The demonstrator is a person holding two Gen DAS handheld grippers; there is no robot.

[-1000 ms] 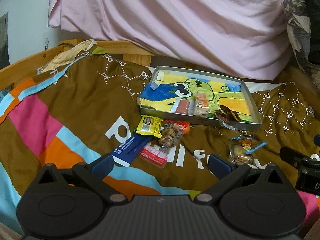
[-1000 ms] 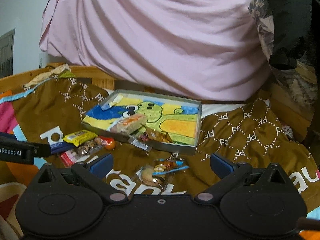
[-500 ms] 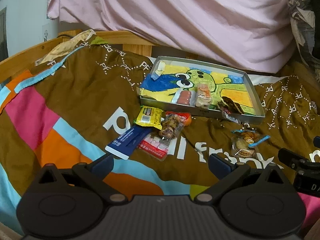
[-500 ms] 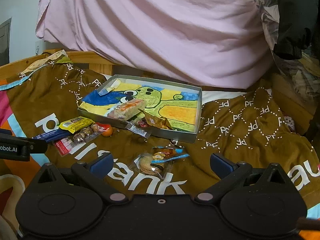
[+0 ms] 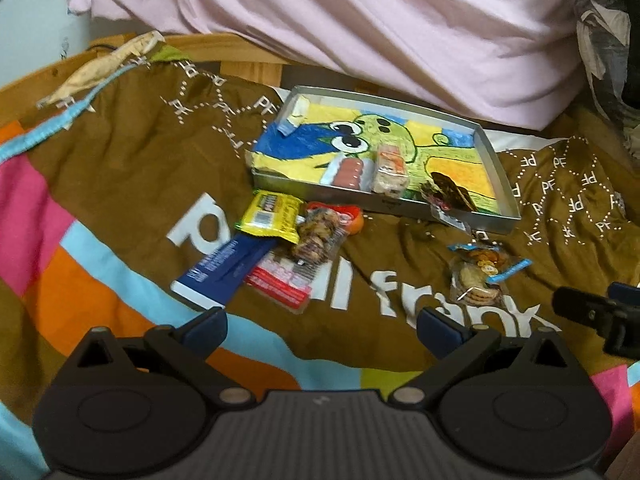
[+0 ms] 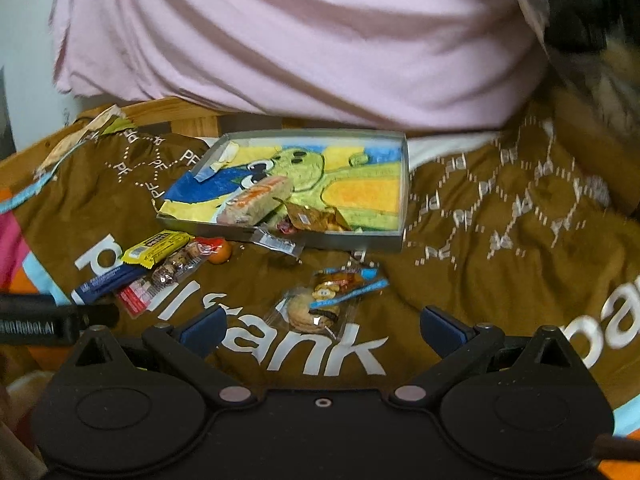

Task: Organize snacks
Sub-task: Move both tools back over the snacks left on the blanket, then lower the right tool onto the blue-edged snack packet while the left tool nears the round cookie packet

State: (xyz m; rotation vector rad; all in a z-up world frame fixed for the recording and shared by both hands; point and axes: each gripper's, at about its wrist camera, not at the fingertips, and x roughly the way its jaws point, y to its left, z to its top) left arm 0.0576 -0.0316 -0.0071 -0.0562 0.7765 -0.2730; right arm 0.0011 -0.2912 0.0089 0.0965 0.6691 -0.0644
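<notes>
On top of a brown blanket (image 5: 132, 168) with white lettering and pink, orange and blue stripes sits a shallow metal tray (image 5: 498, 168), its floor lined with a colourful cartoon drawing. Inside the tray near the front wall: a sausage pack (image 5: 348, 172), a wrapped cake bar (image 5: 390, 170) touching it, and a dark crumpled wrapper (image 5: 446, 192) at the front right, partly hanging over the rim.

Just in front of the tray, a loose pile: yellow packet (image 5: 274, 214), clear bag of brown cookies (image 5: 316, 236), small orange round thing (image 5: 356, 222), long blue box (image 5: 228, 272), red-and-white pack (image 5: 280, 284) partly under the cookies. Off to the right, apart from the pile, a clear cookie bag with blue label (image 5: 478, 278), same bag in right view (image 6: 324, 300).

Left gripper (image 5: 322, 326) hovers above the blanket, jaws spread wide, nothing between them, blue box just beyond its left finger. Right gripper (image 6: 322, 326) also spread wide and empty, the blue-label cookie bag lying between and just ahead of its fingertips, not touched. Pink sheet (image 6: 300, 40) hangs behind.
</notes>
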